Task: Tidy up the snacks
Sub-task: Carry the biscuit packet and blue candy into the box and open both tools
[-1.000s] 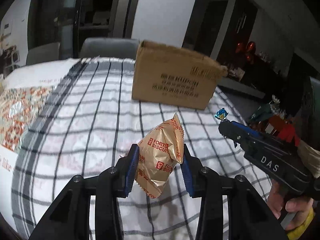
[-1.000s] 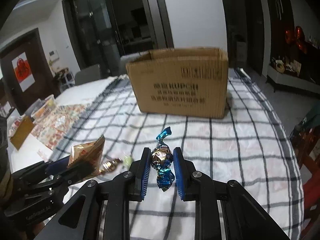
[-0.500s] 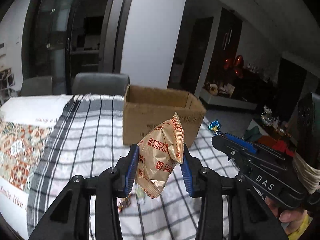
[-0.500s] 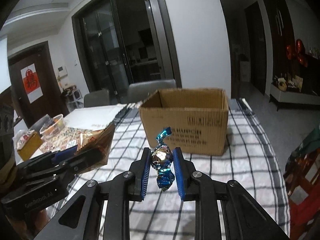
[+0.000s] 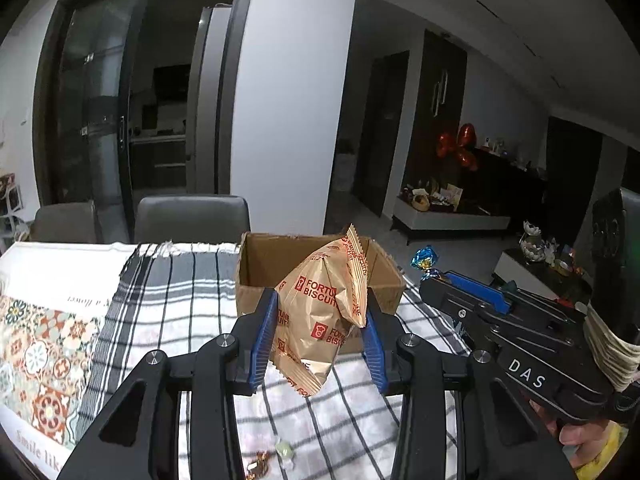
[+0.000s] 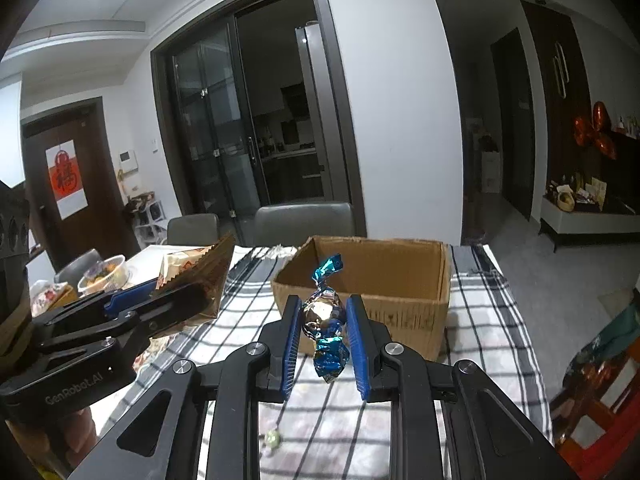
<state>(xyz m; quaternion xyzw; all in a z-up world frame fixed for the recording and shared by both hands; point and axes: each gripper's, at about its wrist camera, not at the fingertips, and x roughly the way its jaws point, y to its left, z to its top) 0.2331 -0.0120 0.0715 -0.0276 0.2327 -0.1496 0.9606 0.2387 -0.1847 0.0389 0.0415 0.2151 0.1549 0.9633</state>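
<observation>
Two snacks are hanging mid-frame: the left gripper is clamping a biscuit pack, the right gripper is pinching a candy. Both are hovering short of the open box; releasing here risks dropping them onto the cloth.

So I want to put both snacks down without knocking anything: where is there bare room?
The open cardboard box shows no contents in either view; its floor is hidden. The checked cloth right of the box lies bare, as does the strip left of it. It is crowded near the claws, where a pale green candy and a gold one lie.
</observation>
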